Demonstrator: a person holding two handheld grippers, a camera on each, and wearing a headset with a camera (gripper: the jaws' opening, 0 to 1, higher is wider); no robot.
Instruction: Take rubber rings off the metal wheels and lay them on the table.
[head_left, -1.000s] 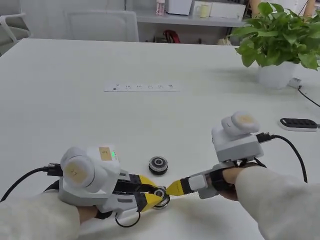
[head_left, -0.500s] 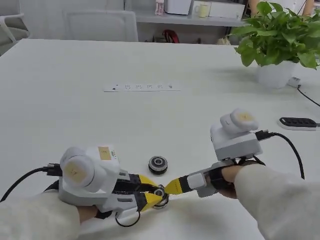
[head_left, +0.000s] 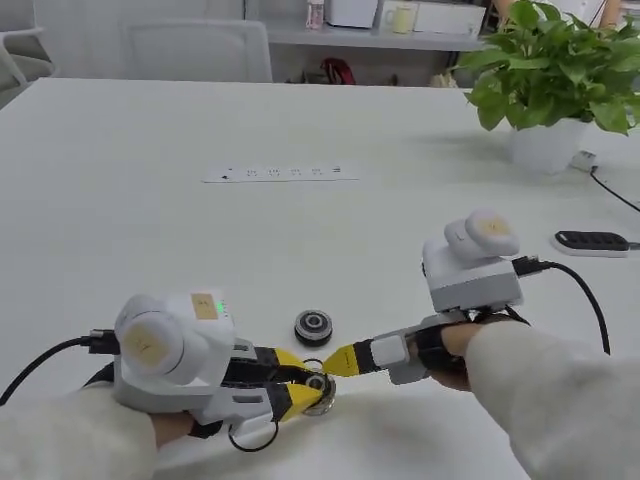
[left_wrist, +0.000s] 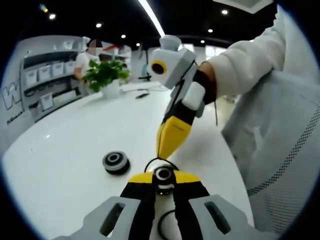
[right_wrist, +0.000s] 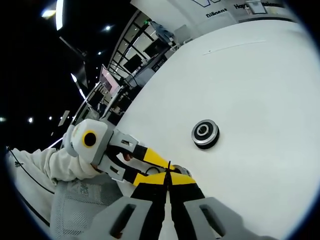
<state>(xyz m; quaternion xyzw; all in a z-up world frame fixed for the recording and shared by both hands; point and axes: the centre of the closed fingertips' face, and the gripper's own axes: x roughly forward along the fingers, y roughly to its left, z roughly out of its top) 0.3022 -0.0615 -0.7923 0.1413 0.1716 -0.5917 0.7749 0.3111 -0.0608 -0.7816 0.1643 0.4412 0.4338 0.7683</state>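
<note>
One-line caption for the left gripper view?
Left gripper clamps a metal wheel; right gripper pinches its rubber ring.

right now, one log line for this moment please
left tool: shut on wheel | right tool: shut on rubber ring of that wheel | second wheel: free on table

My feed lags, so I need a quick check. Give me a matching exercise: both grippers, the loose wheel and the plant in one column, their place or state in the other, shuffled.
1. left gripper
2. right gripper
3. loose wheel
4. potted plant

A. at the far right of the table
B. shut on a metal wheel
C. lying free on the table, beyond the gripper tips
D. shut, pinching the rubber ring

Pairs: 1-B, 2-D, 3-C, 4-A.
</note>
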